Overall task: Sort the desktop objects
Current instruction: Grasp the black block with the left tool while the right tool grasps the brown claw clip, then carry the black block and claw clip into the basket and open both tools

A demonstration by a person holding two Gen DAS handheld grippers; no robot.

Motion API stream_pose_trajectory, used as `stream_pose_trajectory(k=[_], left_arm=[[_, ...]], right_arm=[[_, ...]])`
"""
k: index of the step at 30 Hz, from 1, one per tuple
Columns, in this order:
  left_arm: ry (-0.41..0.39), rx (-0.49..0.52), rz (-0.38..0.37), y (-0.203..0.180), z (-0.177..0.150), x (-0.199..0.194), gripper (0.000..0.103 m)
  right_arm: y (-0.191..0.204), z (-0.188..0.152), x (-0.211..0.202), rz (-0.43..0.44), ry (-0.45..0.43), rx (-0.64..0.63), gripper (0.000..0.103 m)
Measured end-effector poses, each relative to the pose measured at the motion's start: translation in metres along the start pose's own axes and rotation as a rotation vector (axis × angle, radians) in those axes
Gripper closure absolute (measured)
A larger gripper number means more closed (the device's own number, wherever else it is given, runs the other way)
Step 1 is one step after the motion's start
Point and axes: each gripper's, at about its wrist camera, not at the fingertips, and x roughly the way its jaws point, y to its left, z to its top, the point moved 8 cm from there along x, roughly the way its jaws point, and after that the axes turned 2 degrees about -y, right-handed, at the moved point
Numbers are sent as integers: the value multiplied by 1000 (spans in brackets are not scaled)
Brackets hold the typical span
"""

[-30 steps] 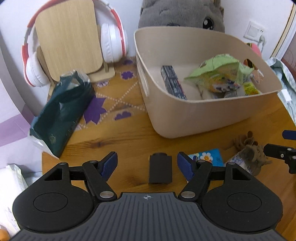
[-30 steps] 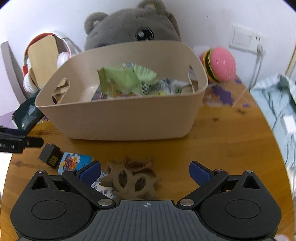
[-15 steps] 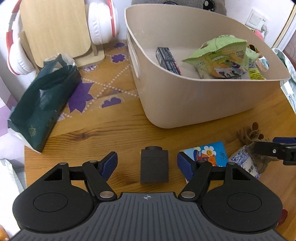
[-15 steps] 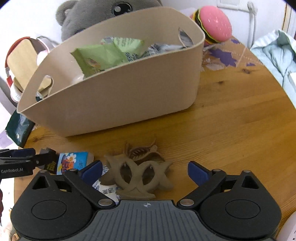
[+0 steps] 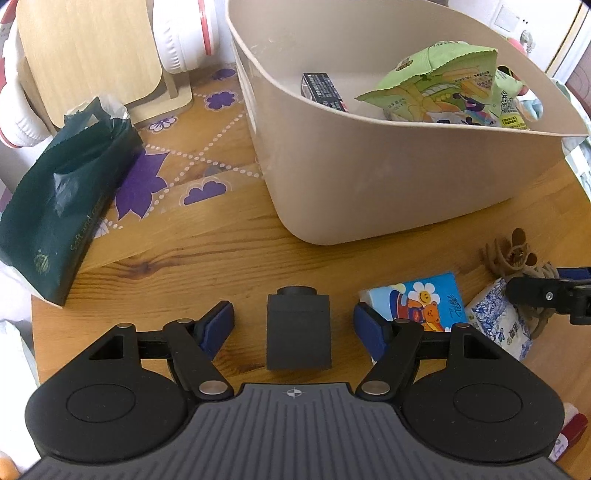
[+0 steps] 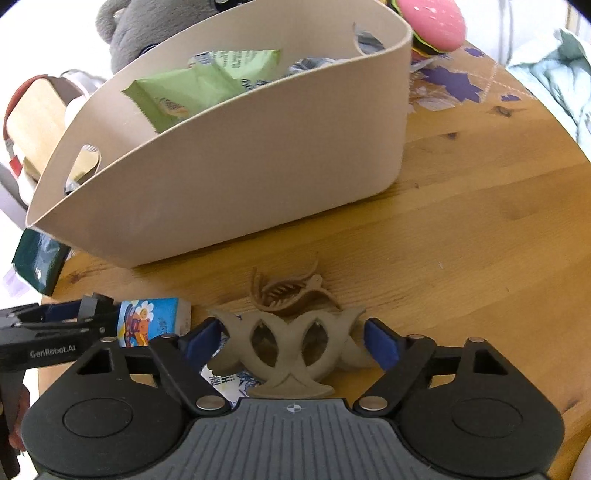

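Observation:
A small black block point(image 5: 298, 332) lies on the wooden table between the open blue pads of my left gripper point(image 5: 293, 325), not touched. A beige bin point(image 5: 388, 177) holding a green snack bag point(image 5: 439, 88) and a dark box point(image 5: 323, 90) stands just beyond. In the right wrist view, my right gripper point(image 6: 291, 341) is open around a taupe hair claw point(image 6: 291, 350), its pads close beside the claw's ends. A brown hair claw point(image 6: 288, 291) lies just past it. A blue cartoon tissue pack point(image 6: 149, 321) and a white-blue packet point(image 5: 498, 325) lie between the grippers.
A dark green pouch point(image 5: 62, 206) lies at the left by a wooden stand point(image 5: 88, 55) with white headphones point(image 5: 181, 33). A grey plush point(image 6: 122, 33) sits behind the bin point(image 6: 221, 162). A burger toy point(image 6: 432, 26) and pale cloth point(image 6: 550, 70) are at the right.
Both grippers have moved down and forward. The black block now sits deeper between the left pads. The right pads have narrowed around the taupe hair claw.

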Motion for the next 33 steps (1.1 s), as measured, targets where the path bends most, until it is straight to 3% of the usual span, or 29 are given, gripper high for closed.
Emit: stream_pose_trajectory(k=[3, 6, 9, 11, 21, 33], left_arm=[[-1, 3, 10, 1, 1, -2, 33], [-6, 13, 30, 3, 0, -4, 43], [-16, 11, 39, 5, -1, -8, 65], [-17, 8, 43, 7, -2, -9, 71], [-17, 9, 52, 2, -8, -14, 71], [-52, -17, 69, 5, -14, -40, 71]], right_arm=[[1, 2, -1, 8, 3, -5, 25], [1, 1, -2, 9, 4, -2, 25], [0, -2, -4, 3, 2, 6, 25], [-2, -4, -4, 5, 1, 12, 25], [-7, -13, -16, 14, -8, 28, 32], [-10, -15, -31, 30, -47, 12, 33]])
